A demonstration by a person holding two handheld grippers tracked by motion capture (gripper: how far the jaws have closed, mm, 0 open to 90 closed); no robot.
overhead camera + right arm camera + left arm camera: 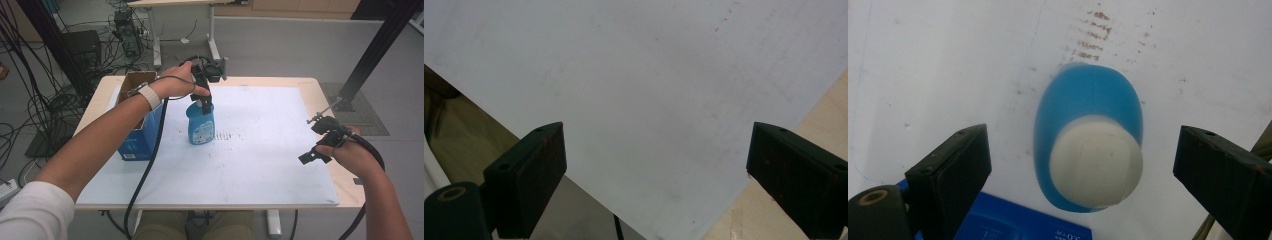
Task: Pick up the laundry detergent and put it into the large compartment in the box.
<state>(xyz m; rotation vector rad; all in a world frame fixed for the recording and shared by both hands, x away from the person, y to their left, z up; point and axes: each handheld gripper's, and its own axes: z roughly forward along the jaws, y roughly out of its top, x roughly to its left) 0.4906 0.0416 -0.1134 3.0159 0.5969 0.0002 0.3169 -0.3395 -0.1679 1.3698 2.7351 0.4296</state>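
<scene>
The bottle [201, 123] stands upright on the white mat [260, 150], near its far-left part, just beside the blue box [142, 135]. The box carries an open cardboard insert at its top. The bottle is blue with a white cap [1096, 165].

Left gripper [204, 97]: positioned directly above the bottle, pointing down. In the left gripper view [1083, 165] the jaws stand wide apart, one on each side of the cap, with clear gaps on both sides. No contact with the bottle is visible. State: released, holding nothing.

Right gripper [320, 147]: held at the right edge of the mat, well apart from the bottle. In the right gripper view [654, 170] the jaws are spread with bare mat between them. State: released, holding nothing.

Progress, judged from the layout:
- Done: the left gripper is aligned over the cap, jaws straddling it
- Not yet done: lowering onto the bottle, closing the jaws, lifting
- Whether the bottle is bound for the box or has been taken from it cannot be told

The brown marks [227, 136] on the mat beside the bottle are unrelated surface stains
</scene>
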